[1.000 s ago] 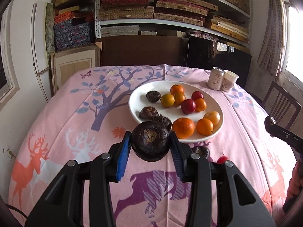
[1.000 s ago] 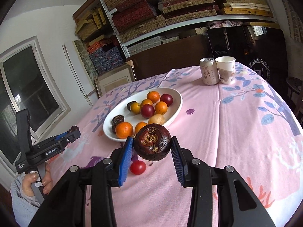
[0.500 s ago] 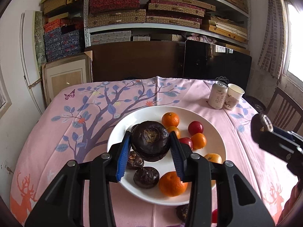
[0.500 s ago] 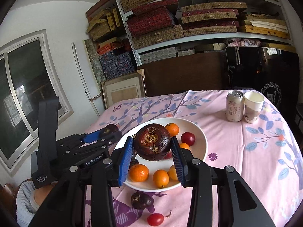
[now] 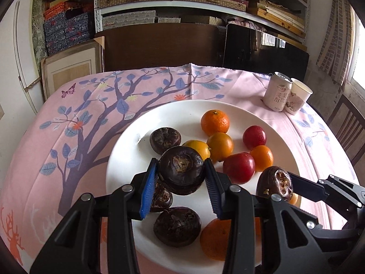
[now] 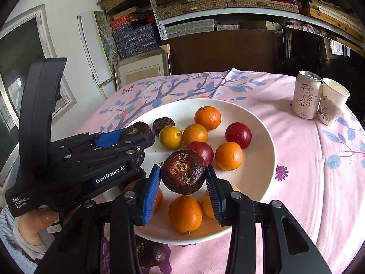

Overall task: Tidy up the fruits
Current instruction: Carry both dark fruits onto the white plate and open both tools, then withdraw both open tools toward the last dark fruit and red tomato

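Note:
My left gripper (image 5: 181, 183) is shut on a dark brown water chestnut (image 5: 181, 172) and holds it over the near left part of the white plate (image 5: 127, 150). My right gripper (image 6: 183, 183) is shut on another dark water chestnut (image 6: 183, 174) above the plate's near side (image 6: 264, 159). The plate holds several oranges (image 5: 215, 122), red fruits (image 5: 238, 167) and dark chestnuts (image 5: 165, 138). The right gripper with its chestnut (image 5: 275, 183) shows at the right of the left wrist view; the left gripper (image 6: 127, 134) shows at the left of the right wrist view.
A drink can (image 6: 306, 97) and a paper cup (image 6: 332, 101) stand at the table's far right. One dark chestnut (image 6: 149, 252) lies on the pink cloth in front of the plate. Shelves of boxes and a chair (image 5: 346, 123) are behind the table.
Both grippers have moved forward over the plate with their chestnuts still held. The plate now fills the middle of both views.

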`<state>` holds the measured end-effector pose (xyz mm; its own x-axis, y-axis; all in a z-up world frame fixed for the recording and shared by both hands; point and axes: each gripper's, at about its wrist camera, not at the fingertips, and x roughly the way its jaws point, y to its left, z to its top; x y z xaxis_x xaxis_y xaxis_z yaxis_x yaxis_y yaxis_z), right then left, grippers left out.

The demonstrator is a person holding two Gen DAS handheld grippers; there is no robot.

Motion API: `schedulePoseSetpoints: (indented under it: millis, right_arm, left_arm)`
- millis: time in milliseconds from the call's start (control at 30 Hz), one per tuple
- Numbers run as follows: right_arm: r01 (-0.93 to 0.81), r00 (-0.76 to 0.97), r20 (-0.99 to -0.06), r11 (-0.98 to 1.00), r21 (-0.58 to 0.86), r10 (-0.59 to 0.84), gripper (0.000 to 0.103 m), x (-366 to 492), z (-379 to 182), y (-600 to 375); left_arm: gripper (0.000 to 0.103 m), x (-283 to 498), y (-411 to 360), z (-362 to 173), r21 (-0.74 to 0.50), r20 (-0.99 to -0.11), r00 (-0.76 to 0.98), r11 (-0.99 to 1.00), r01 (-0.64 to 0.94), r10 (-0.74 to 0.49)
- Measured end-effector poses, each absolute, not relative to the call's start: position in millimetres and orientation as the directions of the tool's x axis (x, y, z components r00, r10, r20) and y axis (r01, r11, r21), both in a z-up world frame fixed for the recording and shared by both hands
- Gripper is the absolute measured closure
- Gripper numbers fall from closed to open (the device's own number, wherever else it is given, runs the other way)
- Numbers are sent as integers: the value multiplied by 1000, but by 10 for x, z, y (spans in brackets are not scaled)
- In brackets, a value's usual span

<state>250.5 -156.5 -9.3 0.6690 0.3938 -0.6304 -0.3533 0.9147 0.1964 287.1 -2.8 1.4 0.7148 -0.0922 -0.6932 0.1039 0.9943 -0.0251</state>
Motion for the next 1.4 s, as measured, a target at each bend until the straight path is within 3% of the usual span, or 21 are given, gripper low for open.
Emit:
schedulePoseSetpoints:
  millis: [33,67,100,133,167,333,400,467,933,1100,1400]
  right_arm:
    - [-356,664,-633,913,199,397,61,2507,-113,-1568]
    - [-357,664,-632,912,200,399,60,2510,-124,-1570]
    - [-348,672,-630,917,196,390,53,2505,-123,-1585]
    - [-338,679,-628,922,190,379,39,2520,-119,-1604]
    - [-333,690,-620,924,188,374,37,2509,-101,-1631]
    - [-330,724,-577,924,190,378,37,2407,77,-1724]
    - [-330,734,-556,920,210,390,35,2327,175,-1781]
    - [-325,745,-532,916,237,402,32,2219,267,-1860]
    - [-270,741,-517,895,355,429,31,1570,99,-2340]
    - [-240,756,-491,881,408,433,30,1489,101,-2518]
    - [-256,752,-484,875,410,447,30,1471,128,-2511]
  left_arm:
    - [62,2872,-40,1,-20,-694,714,994,106,-90]
    - [55,2869,-47,-7,-6,-692,718,995,97,-74]
    - [48,2860,-42,-5,6,-686,725,996,86,-59]
    - [48,2848,-33,8,9,-682,729,996,84,-55]
    - [48,2838,-24,35,5,-682,728,996,88,-61]
    - [47,2703,16,215,-5,-655,752,996,85,-68]
    - [37,2589,29,286,-2,-640,766,997,77,-60]
    - [34,2426,39,319,4,-625,779,997,72,-53]
    - [30,1461,-355,-72,121,-651,757,977,176,-56]
    - [29,1426,-499,-204,156,-671,740,968,197,-42]
    - [29,1597,-538,-295,112,-713,699,974,196,-59]
